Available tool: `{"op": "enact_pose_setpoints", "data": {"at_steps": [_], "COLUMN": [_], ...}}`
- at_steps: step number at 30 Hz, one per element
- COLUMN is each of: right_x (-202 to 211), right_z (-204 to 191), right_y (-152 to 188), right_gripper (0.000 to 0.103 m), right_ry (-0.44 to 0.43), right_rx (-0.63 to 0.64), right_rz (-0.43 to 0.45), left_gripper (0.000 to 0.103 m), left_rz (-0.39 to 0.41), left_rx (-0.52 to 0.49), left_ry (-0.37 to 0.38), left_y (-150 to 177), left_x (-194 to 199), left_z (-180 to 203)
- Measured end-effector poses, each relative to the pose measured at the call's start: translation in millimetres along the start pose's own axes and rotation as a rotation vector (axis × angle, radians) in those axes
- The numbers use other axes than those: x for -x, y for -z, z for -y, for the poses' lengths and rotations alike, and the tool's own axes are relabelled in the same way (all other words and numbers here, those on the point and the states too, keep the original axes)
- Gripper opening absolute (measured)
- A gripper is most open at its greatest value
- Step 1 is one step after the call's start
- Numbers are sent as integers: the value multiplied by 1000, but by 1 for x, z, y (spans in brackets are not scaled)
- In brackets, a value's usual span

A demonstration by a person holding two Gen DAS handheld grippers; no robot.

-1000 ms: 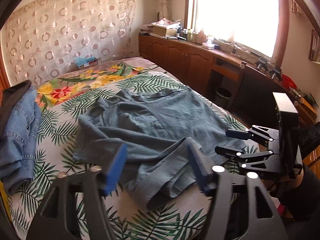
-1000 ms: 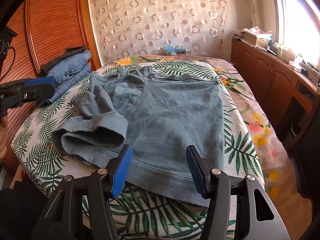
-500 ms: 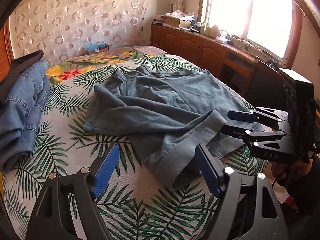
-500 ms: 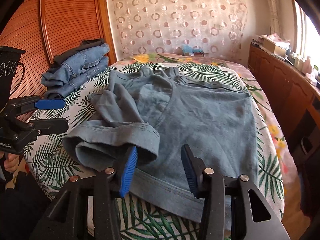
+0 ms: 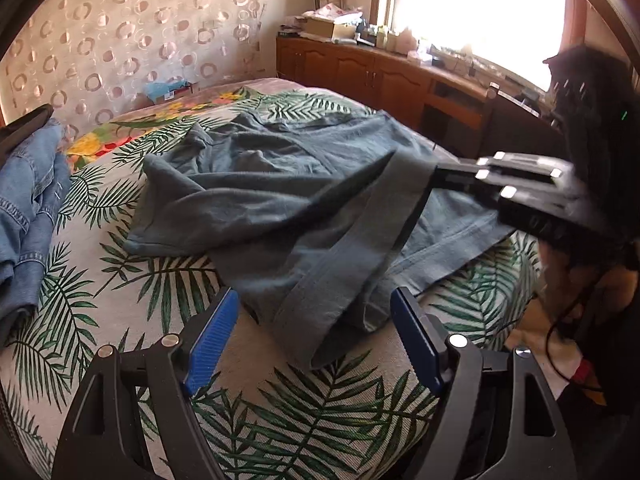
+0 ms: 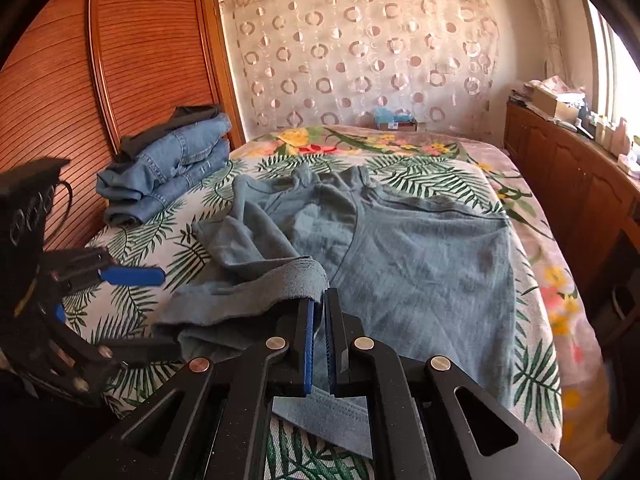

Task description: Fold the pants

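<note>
1. Pants (image 5: 280, 200), grey-blue, lie spread across the bed (image 5: 120, 300) in the left wrist view, with one leg folded over toward the near edge. The left gripper (image 5: 316, 344) hangs just above the bed with its jaws wide apart, the leg's cuff lying between the blue pads but untouched. At the right, the right gripper (image 5: 434, 174) pinches a raised fold of the cloth. A pile of jeans (image 5: 28, 208) sits at the far left.

2. Pants (image 6: 420, 264) fill the middle of the bed (image 6: 552, 292) in the right wrist view, waistband at the far end. The right gripper (image 6: 318, 308) has just closed, its pads clamped on the cuff's hem, lifted off the cover. The left gripper (image 6: 132, 276) is at the left, jaws apart. Folded jeans (image 6: 168, 168) lie far left by the wooden wardrobe (image 6: 100, 60).
</note>
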State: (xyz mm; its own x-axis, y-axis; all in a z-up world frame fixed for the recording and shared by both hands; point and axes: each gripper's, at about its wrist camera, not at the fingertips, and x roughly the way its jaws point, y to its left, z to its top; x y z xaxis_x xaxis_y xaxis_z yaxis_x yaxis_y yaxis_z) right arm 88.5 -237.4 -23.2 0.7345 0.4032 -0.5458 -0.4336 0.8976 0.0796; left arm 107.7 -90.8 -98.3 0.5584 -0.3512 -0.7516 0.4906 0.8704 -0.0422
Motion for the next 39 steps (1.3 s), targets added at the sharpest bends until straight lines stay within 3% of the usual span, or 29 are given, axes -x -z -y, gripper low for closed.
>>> {"op": "enact_pose_setpoints", "data": {"at_steps": [6,15,29,39], "right_x": [26,53,71,61], "right_z": [5,11,22,16], "right_y": [3,21,44,40], "right_gripper": [3,2,2,2], "right_ry": [27,72,181,174], "right_rx": [-35,-76,-129,-139], "right_rz": [68,83,-6,-97], "left_gripper": [79,79,79,79], "left_rz": [-37,17,81,73], "left_rx": [-39,-31,2,36], "left_ry": [-56,-51,-29,-47], "left_y": [5,1,-9,-10], "left_x": [-11,4,23,19], "left_z": [7,8,4,-6]}}
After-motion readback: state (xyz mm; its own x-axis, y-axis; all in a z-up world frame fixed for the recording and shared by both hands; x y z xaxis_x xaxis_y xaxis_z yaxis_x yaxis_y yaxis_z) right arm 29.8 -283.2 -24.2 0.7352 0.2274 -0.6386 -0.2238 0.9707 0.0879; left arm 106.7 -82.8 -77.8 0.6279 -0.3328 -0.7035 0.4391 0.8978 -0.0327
